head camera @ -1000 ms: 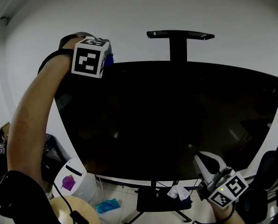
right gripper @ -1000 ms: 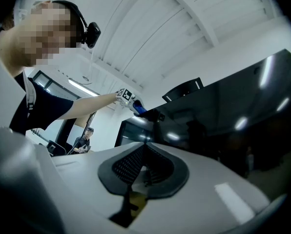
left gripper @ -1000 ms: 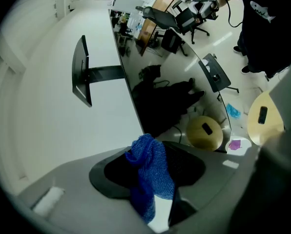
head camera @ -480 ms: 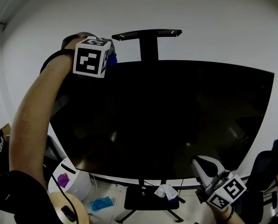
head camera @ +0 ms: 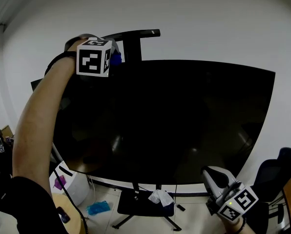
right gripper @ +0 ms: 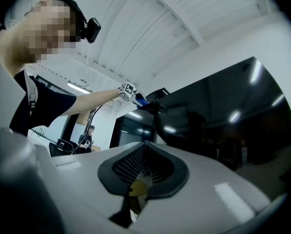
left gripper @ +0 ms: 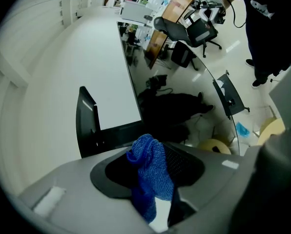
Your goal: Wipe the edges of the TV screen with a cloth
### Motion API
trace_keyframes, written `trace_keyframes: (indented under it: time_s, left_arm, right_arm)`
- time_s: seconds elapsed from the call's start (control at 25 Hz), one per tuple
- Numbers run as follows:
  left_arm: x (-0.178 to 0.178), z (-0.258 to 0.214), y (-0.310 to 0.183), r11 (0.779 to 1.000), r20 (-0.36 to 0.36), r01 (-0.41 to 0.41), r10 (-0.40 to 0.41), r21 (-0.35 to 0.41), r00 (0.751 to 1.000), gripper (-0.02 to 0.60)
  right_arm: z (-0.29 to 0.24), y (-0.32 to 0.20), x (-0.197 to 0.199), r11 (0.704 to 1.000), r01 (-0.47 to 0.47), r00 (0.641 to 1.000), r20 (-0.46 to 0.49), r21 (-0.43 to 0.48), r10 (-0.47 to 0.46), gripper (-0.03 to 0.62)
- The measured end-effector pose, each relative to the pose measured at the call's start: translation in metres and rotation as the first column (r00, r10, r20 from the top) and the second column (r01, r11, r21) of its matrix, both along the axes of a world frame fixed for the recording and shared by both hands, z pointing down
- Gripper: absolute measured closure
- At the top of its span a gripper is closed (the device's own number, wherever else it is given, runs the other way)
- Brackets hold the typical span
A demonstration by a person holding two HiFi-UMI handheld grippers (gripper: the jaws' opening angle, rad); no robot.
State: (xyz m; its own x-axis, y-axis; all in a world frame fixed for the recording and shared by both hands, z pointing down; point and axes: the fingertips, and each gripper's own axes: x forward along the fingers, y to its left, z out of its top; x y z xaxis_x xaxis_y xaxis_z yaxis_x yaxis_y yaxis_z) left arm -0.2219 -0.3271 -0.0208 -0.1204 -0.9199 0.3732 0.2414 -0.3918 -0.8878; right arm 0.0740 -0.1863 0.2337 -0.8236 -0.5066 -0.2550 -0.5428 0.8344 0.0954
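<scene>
The big black TV screen [head camera: 175,121] fills the middle of the head view. My left gripper [head camera: 114,57] is raised to the screen's top edge near its left end, shut on a crumpled blue cloth [head camera: 116,59]. In the left gripper view the cloth [left gripper: 150,172] bulges out between the dark pads, with the TV's top edge and back running away beyond it. My right gripper [head camera: 210,173] hangs low at the right, below the screen's bottom edge. Its pads [right gripper: 157,167] are shut together with nothing between them.
A black mount bar [head camera: 131,34] rises behind the TV's top edge, just right of the left gripper. Below the screen are the stand base with a white rag [head camera: 157,197], a white bin [head camera: 67,182] and a blue item on the floor [head camera: 97,207]. An office chair [head camera: 278,172] stands at the right.
The left gripper with the cloth has slid right along the top edge, from the corner toward the mount bar. The view has swung with it. The right gripper has hardly moved.
</scene>
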Motion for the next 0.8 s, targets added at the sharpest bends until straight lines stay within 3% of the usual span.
trace_keyframes:
  time_s: [0.2,0.48,0.8]
  left_arm:
    - [0.043,0.001,-0.006,0.996,0.013,-0.085,0.085,-0.025,0.996,0.413]
    - [0.105,-0.001,-0.012,0.979,-0.031,-0.199,0.197,-0.054,0.98,0.413]
    - [0.183,-0.004,-0.029,0.959,-0.054,-0.268,0.264,-0.092,0.963,0.413]
  right_arm:
    - [0.004,-0.006,0.008,0.999,-0.039,0.999,0.008,-0.003,0.039,0.582]
    - [0.014,-0.004,0.021,0.996,-0.083,0.996,0.03,-0.017,0.084,0.582]
    - [0.015,-0.019,0.062,0.995,-0.093,0.994,0.047,-0.023,0.094,0.582]
